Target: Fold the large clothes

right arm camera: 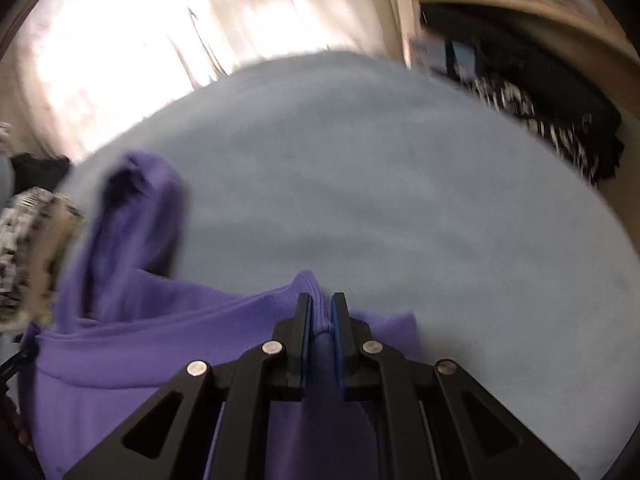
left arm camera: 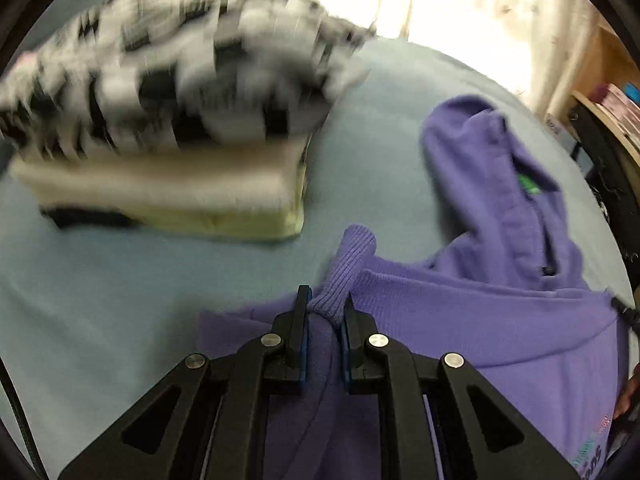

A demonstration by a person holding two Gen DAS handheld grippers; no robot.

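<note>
A purple hoodie [left arm camera: 500, 320] lies on a light blue bed cover [left arm camera: 120, 300], its hood [left arm camera: 500, 168] spread toward the far right. My left gripper [left arm camera: 326, 306] is shut on the hoodie's ribbed cuff [left arm camera: 352, 264], which sticks up between the fingers. In the right wrist view the hoodie [right arm camera: 160, 340] fills the lower left, with its hood [right arm camera: 136, 216] raised at the left. My right gripper [right arm camera: 321, 308] is shut on a bunched fold of the purple fabric at the hoodie's right edge.
A stack of folded clothes [left arm camera: 168, 128], black-and-white checked on top of cream and pale yellow, sits at the far left of the bed. Bright curtains [right arm camera: 160, 32] hang behind. A wooden shelf [left arm camera: 612, 120] and dark clutter [right arm camera: 552, 120] stand at the right.
</note>
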